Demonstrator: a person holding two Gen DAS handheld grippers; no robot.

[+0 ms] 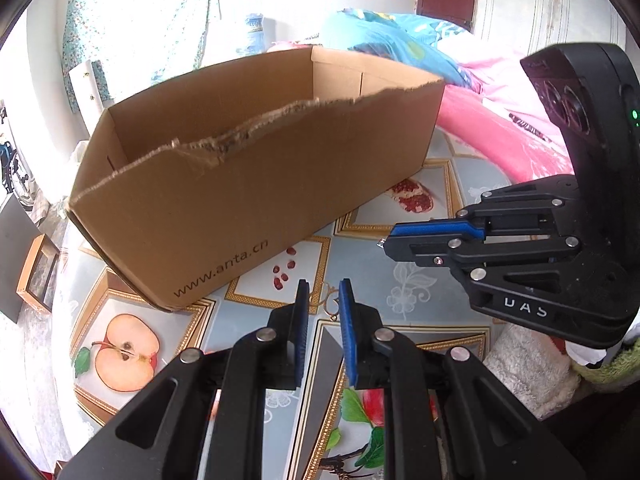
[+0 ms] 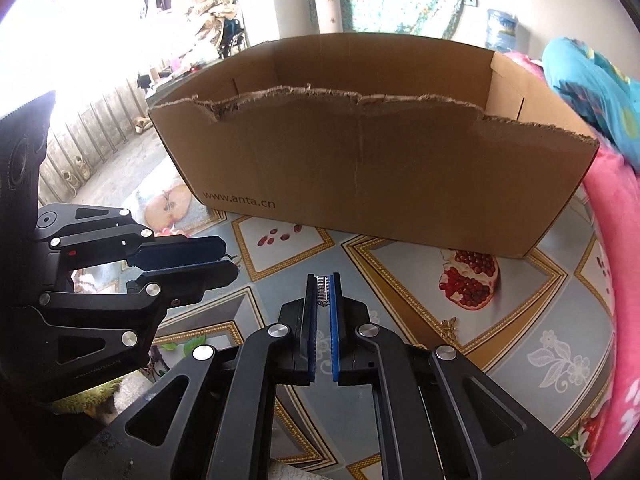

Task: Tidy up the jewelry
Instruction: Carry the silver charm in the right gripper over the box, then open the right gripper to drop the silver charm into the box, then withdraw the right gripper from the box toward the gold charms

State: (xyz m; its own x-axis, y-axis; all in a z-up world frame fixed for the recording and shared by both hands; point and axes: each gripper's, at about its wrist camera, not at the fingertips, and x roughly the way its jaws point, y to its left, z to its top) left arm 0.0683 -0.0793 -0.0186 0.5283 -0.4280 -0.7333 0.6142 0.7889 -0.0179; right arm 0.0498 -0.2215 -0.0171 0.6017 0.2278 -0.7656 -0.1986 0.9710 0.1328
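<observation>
Right gripper [image 2: 324, 280], lower centre, pinches a silver bracelet [image 2: 322, 289]. Left gripper [image 1: 324, 286] stands narrow around a gold trinket [image 1: 330, 300]; grip unclear. Box [image 1: 256, 184] fills mid-frame.

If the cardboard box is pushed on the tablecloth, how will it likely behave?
The cardboard box seems light for its size: thin walls, open top, and nothing shows inside from these views. It would probably slide on the glossy tablecloth rather than tip, being long and low. Its torn front rim may bend if pressed.
</observation>
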